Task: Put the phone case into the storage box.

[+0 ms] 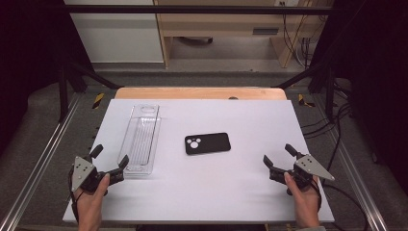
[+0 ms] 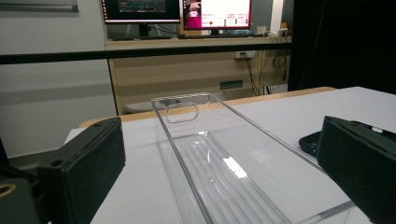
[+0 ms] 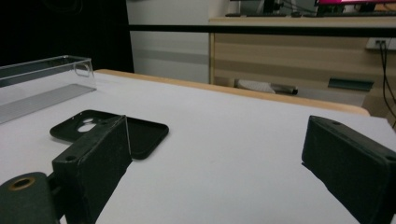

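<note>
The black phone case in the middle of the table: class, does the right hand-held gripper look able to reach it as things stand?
Probably yes. The right hand-held gripper stands open, and bare white table lies between it and the phone case; the clear tray sits on the case's far side.

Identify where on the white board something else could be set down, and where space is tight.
Bare room: the wide near strip between the left hand-held gripper and the right hand-held gripper, the right part beyond the black phone case, and the far band behind it. Tighter: the gap between the case and the clear tray, and the near-left corner, where the left hand-held gripper sits by the tray's end.
</note>
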Action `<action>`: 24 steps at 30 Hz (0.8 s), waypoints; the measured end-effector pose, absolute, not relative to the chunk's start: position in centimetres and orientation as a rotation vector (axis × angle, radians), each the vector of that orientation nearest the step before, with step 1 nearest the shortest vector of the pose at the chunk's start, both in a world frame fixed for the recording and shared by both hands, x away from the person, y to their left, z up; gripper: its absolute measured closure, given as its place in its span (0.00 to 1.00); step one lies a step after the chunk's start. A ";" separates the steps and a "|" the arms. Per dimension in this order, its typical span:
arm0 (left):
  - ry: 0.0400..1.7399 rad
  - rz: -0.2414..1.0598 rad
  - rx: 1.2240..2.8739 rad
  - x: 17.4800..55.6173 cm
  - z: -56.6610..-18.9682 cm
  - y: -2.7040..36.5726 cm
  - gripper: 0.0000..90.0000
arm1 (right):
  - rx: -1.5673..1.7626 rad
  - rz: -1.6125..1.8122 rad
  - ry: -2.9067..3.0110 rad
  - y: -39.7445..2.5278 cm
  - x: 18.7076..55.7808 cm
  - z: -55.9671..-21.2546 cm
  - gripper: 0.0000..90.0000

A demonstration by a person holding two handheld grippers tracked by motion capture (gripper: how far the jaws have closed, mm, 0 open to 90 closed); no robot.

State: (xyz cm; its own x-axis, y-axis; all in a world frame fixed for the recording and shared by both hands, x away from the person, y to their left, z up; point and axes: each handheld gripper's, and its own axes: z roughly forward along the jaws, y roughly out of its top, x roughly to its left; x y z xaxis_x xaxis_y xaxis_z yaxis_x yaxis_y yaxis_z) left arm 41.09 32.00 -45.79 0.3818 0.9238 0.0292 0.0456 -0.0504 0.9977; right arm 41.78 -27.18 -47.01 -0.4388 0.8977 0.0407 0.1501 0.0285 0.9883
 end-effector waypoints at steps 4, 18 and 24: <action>0.948 0.919 1.420 41.1 -45.8 32.1 0.01 | 1.084 1.463 1.689 -27.0 41.9 -47.1 0.10; 0.921 0.905 1.493 40.8 -46.0 31.4 0.01 | 0.971 1.189 1.913 -23.7 41.6 -45.6 0.09; 0.887 0.896 1.499 40.8 -45.9 31.2 0.01 | 0.811 0.988 2.018 -21.3 42.8 -43.6 0.11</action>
State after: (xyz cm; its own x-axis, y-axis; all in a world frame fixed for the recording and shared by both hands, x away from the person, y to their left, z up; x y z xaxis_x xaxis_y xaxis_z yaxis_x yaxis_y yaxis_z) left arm 40.77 31.17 -45.90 0.4293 0.9009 0.0636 0.0541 -0.0959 0.9939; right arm 42.83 -21.35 -43.63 -0.5301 0.7790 -0.3349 0.2131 0.5047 0.8366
